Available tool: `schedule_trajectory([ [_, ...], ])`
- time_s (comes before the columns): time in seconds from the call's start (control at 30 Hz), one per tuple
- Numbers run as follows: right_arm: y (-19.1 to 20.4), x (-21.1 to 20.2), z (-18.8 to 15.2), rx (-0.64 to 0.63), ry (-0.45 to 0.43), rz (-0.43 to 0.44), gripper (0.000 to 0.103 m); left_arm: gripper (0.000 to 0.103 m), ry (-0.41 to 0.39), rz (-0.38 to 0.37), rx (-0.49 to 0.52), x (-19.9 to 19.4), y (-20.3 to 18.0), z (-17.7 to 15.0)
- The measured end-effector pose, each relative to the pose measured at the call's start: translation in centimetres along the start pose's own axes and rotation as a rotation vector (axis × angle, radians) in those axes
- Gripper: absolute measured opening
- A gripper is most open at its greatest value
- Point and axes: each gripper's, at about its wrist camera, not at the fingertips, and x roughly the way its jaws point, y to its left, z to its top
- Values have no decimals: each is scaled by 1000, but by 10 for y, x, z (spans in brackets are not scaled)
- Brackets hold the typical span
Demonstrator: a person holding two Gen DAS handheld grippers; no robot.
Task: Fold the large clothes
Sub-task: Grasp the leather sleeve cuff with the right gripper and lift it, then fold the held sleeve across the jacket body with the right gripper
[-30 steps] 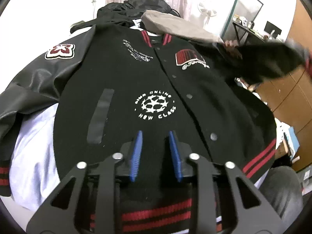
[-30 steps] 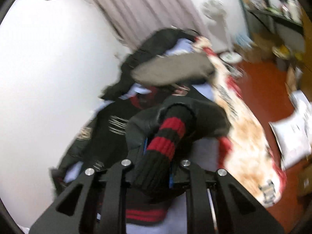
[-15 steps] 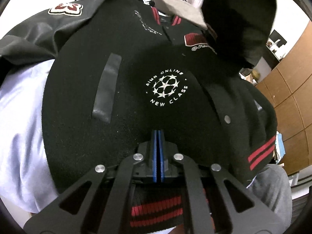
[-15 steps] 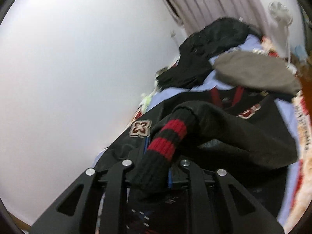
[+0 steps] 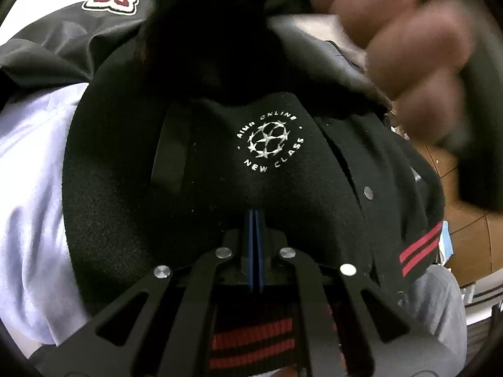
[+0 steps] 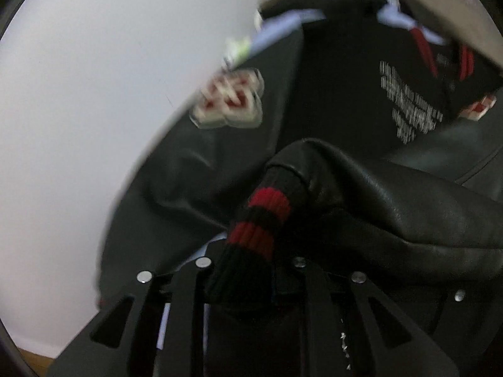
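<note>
The left gripper (image 5: pixel 254 220), pinched shut, pins the jacket (image 5: pixel 132 188) near its hem; the right gripper (image 6: pixel 242 279), jaws opening, apparently lets go of the cuff (image 6: pixel 251 235) between them (sleeve folded across).

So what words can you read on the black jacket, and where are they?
"AIMR ONLINE" and "NEW CLASS": white ring around a star ball on the jacket front.
Sleeve patch: red shapes, not readable.
White chest print: too blurred to read.
</note>
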Motion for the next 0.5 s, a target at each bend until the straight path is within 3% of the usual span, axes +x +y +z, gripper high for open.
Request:
schedule_trajectory([
  [0.03,-1,-2,-6,6,0,26,32,5,-5,-1,1,-2,0,0],
  [0.1,-3,-14,-19,2,-7,111,57,5,-20,0,11,-6,-1,-1],
  [0.23,3,-51,-43,-26,-21,226,63,5,-44,24,50,-14,-8,-2],
  [0.33,-9,-107,-62,-17,-99,328,76,5,-49,34,75,-20,-18,-4],
  [0.4,-19,-136,-71,-21,-141,376,79,5,-56,37,93,-25,-24,-1],
  [0.5,-51,-176,-83,-20,-214,322,79,5,-64,42,109,-32,-30,6],
])
